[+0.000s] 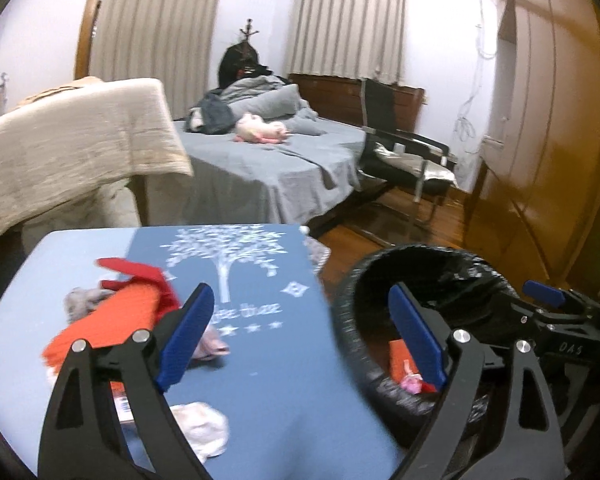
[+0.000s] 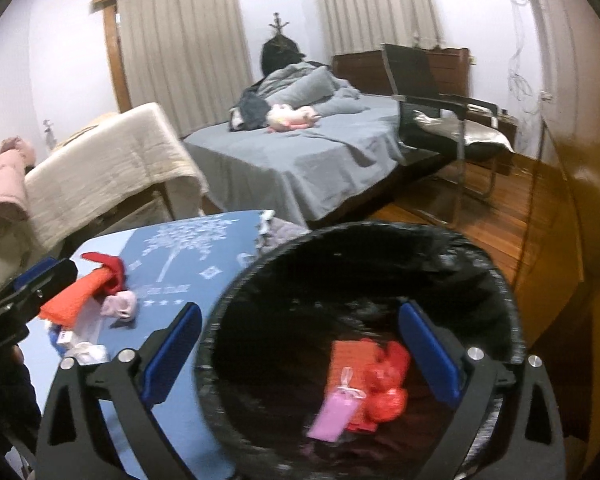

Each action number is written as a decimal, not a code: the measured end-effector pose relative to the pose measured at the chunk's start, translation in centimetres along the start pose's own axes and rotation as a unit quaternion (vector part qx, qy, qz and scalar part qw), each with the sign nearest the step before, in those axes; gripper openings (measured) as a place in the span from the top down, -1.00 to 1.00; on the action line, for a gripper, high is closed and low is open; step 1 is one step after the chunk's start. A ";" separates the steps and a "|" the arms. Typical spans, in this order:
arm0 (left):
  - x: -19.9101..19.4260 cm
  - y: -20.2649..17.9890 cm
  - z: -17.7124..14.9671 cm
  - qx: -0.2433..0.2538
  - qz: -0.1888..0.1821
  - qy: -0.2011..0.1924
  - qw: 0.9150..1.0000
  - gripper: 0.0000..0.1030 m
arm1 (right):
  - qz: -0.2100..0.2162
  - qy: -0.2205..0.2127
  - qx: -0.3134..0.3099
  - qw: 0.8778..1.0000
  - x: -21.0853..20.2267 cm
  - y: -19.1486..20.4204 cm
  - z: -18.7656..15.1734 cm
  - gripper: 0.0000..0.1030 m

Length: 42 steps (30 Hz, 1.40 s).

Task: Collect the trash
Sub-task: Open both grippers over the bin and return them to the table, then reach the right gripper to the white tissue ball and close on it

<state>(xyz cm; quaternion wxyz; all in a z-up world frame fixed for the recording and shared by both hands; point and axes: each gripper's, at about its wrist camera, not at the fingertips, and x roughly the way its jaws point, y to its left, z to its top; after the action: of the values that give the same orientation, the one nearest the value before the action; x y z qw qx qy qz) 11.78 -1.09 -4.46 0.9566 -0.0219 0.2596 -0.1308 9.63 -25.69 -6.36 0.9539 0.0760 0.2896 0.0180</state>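
Trash: orange-red wrapper [image 1: 100, 320], largest, light, crinkly, lies left on blue tabletop [image 1: 260, 368]; pinch its raised fold. Pale tissue wad [image 1: 200, 426], near edge, soft, squashes easily. Bin [image 2: 364, 240] with black liner stands right, red and pink scraps already inside. Left claw [image 1: 300, 336] wide, empty, over tabletop edge. Right claw [image 2: 300, 352] wide, empty, above bin. Bed [image 1: 284, 160], chair [image 1: 400, 156] far, no obstruction.

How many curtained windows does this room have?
2 show. One curtain hangs on the far wall behind the beige-covered furniture; the other hangs above the bed's headboard. More may lie outside the views.
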 end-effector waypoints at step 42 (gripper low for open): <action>-6.0 16.9 -8.4 -0.046 0.163 0.040 0.985 -0.68 | 0.173 0.082 -0.148 0.970 6.8 21.7 -7.0 -0.88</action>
<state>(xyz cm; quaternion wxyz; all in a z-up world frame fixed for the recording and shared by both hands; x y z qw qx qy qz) 6.66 16.97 -10.60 0.9518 -0.0179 0.3039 0.0380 11.60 -2.81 -12.52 0.9102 -0.0184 0.3432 0.2312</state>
